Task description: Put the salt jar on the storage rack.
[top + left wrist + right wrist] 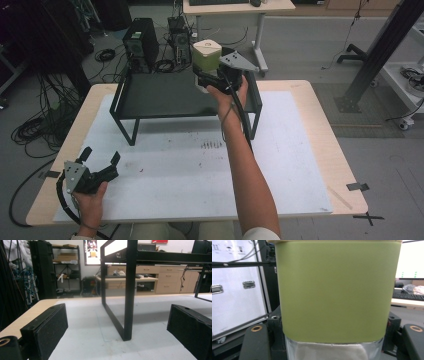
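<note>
Here is how we read it
Step in hand: we judge that we are carrying the green container (206, 56) to the black shelf rack (165, 95) at the far side of the counter (300, 165)
Right hand-held gripper (212, 75): closed on the green container, low on its body, holding it upright above the rack's top near its right end
Container: in the right gripper view its green band (337, 290) sits between the jaws, with a clear lower part and something white inside (327, 352); a pale lid tops it in the high view
Left hand-held gripper (100, 157): jaws wide apart, nothing between them, resting low at the near left of the counter, facing a rack leg (130, 290)
Next move: we think it calls for lowering the container level onto the rack's top, well inside the edge, and only then letting the jaws part
</note>
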A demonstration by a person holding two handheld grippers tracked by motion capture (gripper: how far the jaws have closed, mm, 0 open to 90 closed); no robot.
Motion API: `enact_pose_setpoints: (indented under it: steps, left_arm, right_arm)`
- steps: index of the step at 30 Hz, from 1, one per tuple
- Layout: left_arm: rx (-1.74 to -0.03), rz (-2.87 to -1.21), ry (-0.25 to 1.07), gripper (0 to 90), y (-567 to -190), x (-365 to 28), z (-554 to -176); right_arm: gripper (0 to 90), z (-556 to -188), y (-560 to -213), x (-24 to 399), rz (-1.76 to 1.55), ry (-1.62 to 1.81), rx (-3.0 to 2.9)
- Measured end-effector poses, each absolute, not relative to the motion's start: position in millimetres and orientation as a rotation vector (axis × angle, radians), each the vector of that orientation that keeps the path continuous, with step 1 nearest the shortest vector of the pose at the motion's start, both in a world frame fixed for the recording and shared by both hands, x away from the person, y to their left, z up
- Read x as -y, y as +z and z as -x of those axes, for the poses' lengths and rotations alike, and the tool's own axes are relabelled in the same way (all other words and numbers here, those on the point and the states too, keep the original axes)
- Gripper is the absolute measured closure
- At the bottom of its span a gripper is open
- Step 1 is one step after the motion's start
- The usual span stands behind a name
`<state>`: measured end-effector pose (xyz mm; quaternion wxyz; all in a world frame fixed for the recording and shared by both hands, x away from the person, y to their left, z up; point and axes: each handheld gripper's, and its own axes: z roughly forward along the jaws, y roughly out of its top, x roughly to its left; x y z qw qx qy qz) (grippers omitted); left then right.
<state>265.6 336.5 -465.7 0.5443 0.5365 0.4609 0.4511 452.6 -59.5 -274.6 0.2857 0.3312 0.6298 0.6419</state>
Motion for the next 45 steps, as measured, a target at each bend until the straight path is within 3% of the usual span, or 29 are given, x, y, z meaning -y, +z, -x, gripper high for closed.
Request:
enact_pose_setpoints:
  steps: [24,45]
  left_arm:
    - [-1.096,-1.274,1.071,3.8,-466,-336,-266]
    - [-1.096,-1.274,1.073,3.8,-466,-336,-266]
  right_arm:
    - [29.9,-487,-311,47,-1.008,1.688,-1.680]
    - [29.8,-486,-328,35,-0.940,1.589,-1.717]
